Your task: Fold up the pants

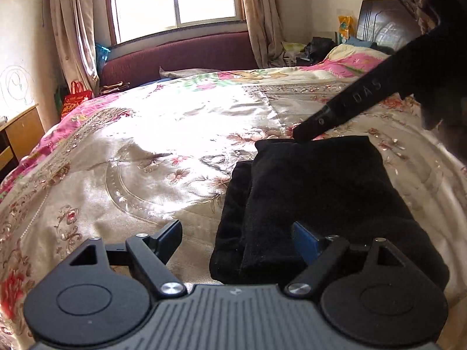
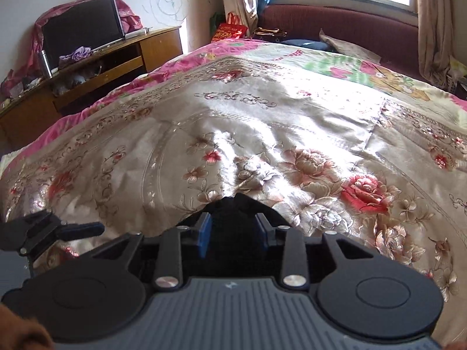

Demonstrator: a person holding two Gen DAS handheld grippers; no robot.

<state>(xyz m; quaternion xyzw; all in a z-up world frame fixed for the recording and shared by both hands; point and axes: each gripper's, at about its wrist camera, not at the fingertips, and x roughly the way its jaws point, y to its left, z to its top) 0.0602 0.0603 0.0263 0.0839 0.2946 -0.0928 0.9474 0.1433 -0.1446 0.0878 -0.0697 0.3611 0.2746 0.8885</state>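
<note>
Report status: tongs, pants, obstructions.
Left tongs open, empty, at near edge of the pants. Right tongs shut on black fabric at far corner. Pants folded compact on bedspread. Nothing in the way.

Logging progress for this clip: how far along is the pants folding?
Mostly done: the black pants lie as a compact layered bundle on the floral bedspread. In hand: the right gripper has its jaws closed on dark cloth at the bundle's far edge, while the left gripper is open, gripping nothing. Left: release, and perhaps straighten the layer sticking out on one side.
</note>
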